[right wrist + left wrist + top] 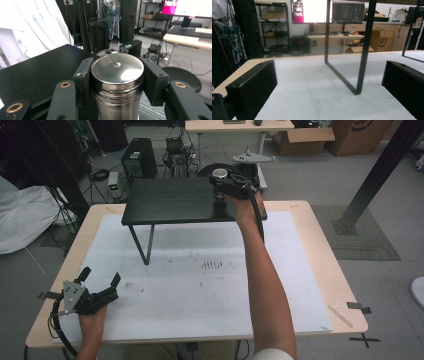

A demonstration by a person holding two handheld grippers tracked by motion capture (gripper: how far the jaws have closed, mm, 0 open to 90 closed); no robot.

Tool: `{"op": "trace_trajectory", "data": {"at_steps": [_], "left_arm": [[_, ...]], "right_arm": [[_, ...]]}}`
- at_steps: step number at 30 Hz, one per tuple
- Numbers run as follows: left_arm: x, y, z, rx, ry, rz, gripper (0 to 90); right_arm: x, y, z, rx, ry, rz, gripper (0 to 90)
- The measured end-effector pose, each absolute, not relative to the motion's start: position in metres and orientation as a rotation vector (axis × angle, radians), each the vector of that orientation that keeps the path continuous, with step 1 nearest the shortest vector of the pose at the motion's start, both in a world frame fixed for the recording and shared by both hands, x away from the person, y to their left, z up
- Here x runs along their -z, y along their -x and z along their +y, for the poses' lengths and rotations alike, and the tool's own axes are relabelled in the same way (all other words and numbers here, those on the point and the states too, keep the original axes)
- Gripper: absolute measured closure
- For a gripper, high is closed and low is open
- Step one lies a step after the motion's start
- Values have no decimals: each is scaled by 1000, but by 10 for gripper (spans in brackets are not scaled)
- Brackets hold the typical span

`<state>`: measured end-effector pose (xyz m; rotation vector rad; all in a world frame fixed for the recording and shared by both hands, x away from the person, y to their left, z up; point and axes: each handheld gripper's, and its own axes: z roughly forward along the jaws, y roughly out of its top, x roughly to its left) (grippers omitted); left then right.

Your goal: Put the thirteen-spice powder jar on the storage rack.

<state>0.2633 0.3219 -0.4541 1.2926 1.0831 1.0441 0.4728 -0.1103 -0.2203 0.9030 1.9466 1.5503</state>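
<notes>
A shiny steel cylinder [117, 75] with a flat lid stands upright between the pads of my right gripper [117, 71], which is shut on its sides. In the high view that gripper [220, 177] holds the steel cylinder [219, 172] over the right end of a low black shelf [170, 200]. Whether its base touches the shelf top [37, 75] I cannot tell. My left gripper [101, 276] rests at the table's front left, open with nothing in it. Past the wide-apart left gripper [329, 85] I see the shelf's thin black leg frame [364, 50].
A white mat [200, 285] covers most of the wooden table [325, 245]. Behind the table stand a black stool [183, 80], a computer tower [139, 157] and cables on the floor. A black slanted post [380, 170] rises at the right.
</notes>
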Motion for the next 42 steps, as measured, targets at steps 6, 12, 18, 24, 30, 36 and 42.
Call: {"op": "trace_trajectory", "data": {"at_steps": [6, 12, 18, 24, 30, 36, 42], "left_arm": [[454, -263, 322, -1046, -1294, 1082, 4], [454, -263, 322, -1046, -1295, 1083, 4], [454, -263, 322, -1046, -1296, 1083, 4], [454, -263, 322, -1046, -1296, 1082, 5], [454, -263, 322, -1047, -1298, 1082, 5], [454, -263, 322, -1046, -1297, 1082, 5], [454, -263, 322, -1046, -1299, 1081, 5]], "right_arm": [[224, -479, -104, -1520, -938, 1984, 485], [228, -482, -103, -1509, -958, 2005, 485], [228, -482, -104, -1520, -964, 2011, 484], [230, -482, -105, -1535, -977, 2004, 446], [228, -479, -107, -1562, -966, 1987, 368], [226, -475, -110, -1578, -963, 1976, 284], [223, -469, -113, -1581, -947, 1977, 185]]}}
